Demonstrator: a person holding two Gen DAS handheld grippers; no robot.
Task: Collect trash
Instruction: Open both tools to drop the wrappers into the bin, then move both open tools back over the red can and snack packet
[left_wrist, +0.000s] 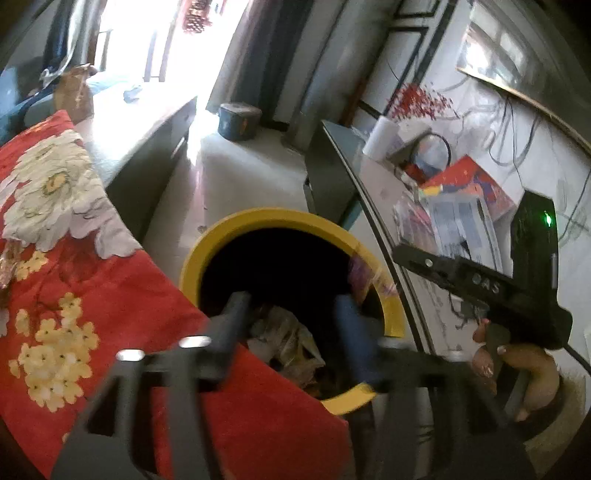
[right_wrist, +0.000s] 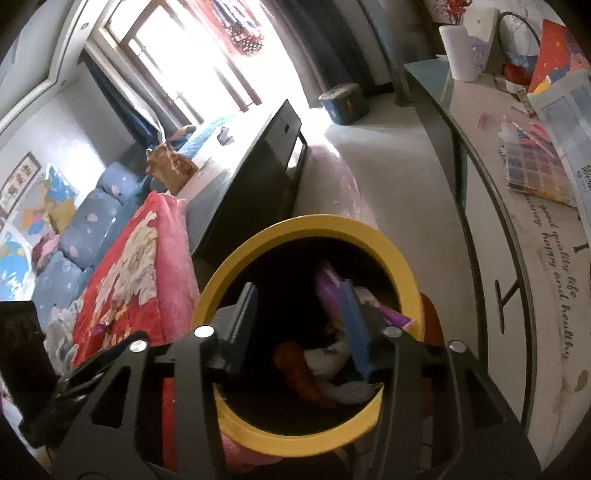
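Both grippers, left (left_wrist: 291, 314) and right (right_wrist: 299, 321), jaws apart and empty over the yellow-rimmed bin (right_wrist: 295, 225)

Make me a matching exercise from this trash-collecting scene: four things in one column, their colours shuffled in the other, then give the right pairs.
Things:
1. trash bin rim
2. floral blanket
3. paper cup on the table
4. storage tub on the floor by the window

Colours:
A. white
B. blue
C. yellow
D. red with pale flowers

Pairs: 1-C, 2-D, 3-A, 4-B
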